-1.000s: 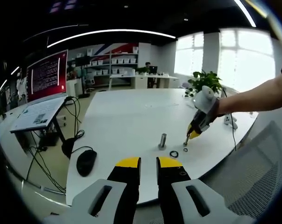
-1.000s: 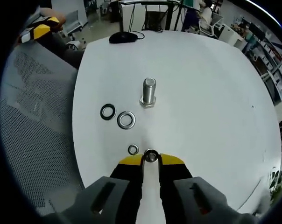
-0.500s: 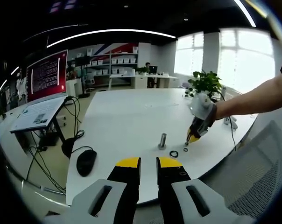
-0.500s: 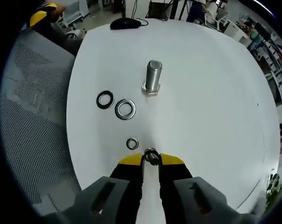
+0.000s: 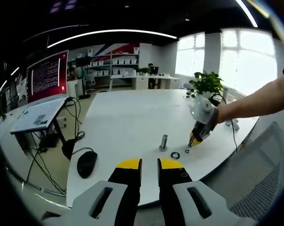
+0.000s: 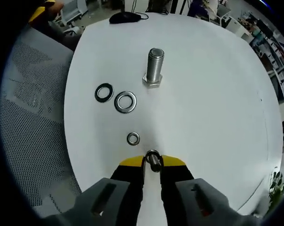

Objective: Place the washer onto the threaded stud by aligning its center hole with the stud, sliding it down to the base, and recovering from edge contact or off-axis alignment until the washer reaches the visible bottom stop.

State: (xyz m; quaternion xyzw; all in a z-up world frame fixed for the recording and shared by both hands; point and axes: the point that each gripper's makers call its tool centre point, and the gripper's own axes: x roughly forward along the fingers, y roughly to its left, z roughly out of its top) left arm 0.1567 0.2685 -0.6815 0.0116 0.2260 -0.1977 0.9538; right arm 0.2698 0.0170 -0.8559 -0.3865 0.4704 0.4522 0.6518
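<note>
The threaded stud (image 6: 154, 66) stands upright on its hex head on the white table (image 6: 212, 94); it also shows in the left gripper view (image 5: 164, 142). My right gripper (image 6: 152, 163) is shut on a small silver washer (image 6: 152, 157), held a good way short of the stud and to its near side. From the left gripper view, the right gripper (image 5: 194, 139) hangs just right of the stud, low over the table. My left gripper (image 5: 149, 165) stays back off the table edge, jaws close together with nothing between them.
Three loose washers lie left of the stud: a dark one (image 6: 104, 92), a larger silver one (image 6: 125, 101) and a small one (image 6: 133, 138). A black mouse (image 5: 87, 162) with its cable sits near the table edge. A mesh chair (image 6: 29, 108) stands beside the table, a plant (image 5: 207, 84) at the far side.
My right gripper, with the washer in it, has drawn back and up from the small loose washer on the table. The left gripper has not moved.
</note>
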